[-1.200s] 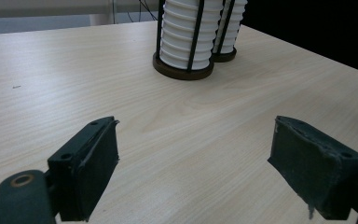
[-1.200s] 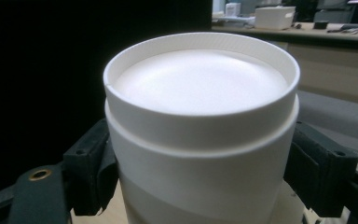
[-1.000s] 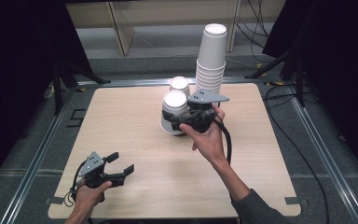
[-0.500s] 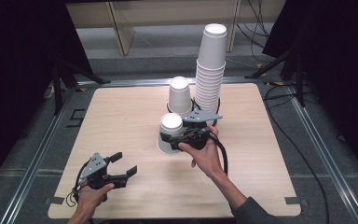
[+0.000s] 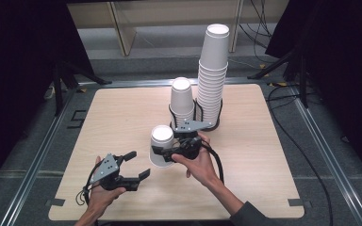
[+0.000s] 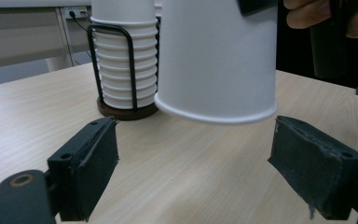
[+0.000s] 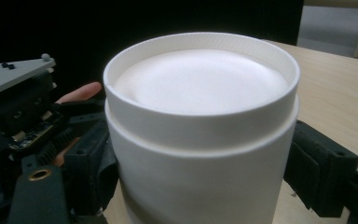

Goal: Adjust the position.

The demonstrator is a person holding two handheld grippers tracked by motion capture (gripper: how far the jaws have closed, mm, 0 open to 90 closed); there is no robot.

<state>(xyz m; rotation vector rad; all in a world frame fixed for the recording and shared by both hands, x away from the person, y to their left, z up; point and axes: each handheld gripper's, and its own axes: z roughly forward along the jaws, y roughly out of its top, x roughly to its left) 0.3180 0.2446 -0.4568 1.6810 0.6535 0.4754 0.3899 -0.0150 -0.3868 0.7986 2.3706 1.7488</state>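
From the high view we see our right gripper (image 5: 166,154) pinching an upside-down white cup (image 5: 162,146) over the table (image 5: 264,155), left gripper (image 5: 139,165) spread nearby, in the left gripper view the cup (image 6: 216,60) hangs off the table beyond the parted jaws, cup stack (image 6: 123,60) behind, in the right gripper view jaws clamp the cup (image 7: 200,135)

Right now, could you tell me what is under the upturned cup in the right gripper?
Bare table lies below the rim of the cup; whatever is inside it is hidden by its wall.
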